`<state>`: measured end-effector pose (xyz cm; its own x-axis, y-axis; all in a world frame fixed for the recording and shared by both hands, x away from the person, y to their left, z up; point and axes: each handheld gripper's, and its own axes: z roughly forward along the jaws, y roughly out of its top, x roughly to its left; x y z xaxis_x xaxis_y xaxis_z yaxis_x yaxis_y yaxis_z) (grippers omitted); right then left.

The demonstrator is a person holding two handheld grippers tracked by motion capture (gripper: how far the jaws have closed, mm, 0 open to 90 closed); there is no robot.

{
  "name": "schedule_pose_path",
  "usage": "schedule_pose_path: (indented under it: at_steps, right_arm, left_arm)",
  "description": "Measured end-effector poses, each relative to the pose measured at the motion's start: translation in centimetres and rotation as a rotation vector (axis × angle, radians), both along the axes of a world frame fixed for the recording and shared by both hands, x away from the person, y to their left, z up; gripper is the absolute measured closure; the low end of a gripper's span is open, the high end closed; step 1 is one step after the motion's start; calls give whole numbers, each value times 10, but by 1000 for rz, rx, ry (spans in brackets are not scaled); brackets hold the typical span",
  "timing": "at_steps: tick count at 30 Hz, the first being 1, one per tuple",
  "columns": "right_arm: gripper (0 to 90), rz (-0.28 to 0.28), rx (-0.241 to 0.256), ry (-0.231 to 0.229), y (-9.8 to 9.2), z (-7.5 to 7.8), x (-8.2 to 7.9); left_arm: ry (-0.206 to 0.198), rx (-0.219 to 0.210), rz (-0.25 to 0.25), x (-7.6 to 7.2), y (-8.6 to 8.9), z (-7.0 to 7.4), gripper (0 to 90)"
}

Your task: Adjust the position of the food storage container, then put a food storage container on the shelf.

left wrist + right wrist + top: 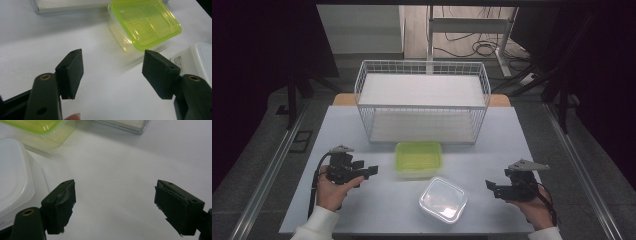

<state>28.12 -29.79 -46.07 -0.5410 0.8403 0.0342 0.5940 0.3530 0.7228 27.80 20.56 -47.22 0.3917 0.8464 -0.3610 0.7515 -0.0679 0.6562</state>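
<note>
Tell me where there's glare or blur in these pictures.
High view: glare on the white-lidded container, dark vignetted edges. Left gripper view: highlights on the green-lidded container, sharp focus. Right gripper view: the green-lidded container is soft at the top edge.

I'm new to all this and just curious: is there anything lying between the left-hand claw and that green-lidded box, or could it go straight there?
Nothing visible lies between them. The left gripper is open, with bare white table ahead of its jaws up to the green-lidded box. The white-lidded box sits off to one side.
</note>
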Motion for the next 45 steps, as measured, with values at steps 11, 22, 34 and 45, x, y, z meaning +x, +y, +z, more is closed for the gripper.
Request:
schedule_pose_path:
  at_steps: [11, 22, 34, 45]
  right_arm:
    - [175, -3, 64, 10, 9, 6, 3]
    - [226, 16, 140, 61, 29, 16, 21]
    - [256, 74, 167, 127, 58, 24, 48]
    - [279, 98, 196, 162, 77, 28, 70]
  left_arm:
    - [2, 0, -12, -1, -3, 3, 277]
    - [16, -22, -31, 7, -5, 6, 284]
    - [39, -51, -26, 13, -4, 6, 292]
    - [64, -106, -24, 28, -10, 4, 293]
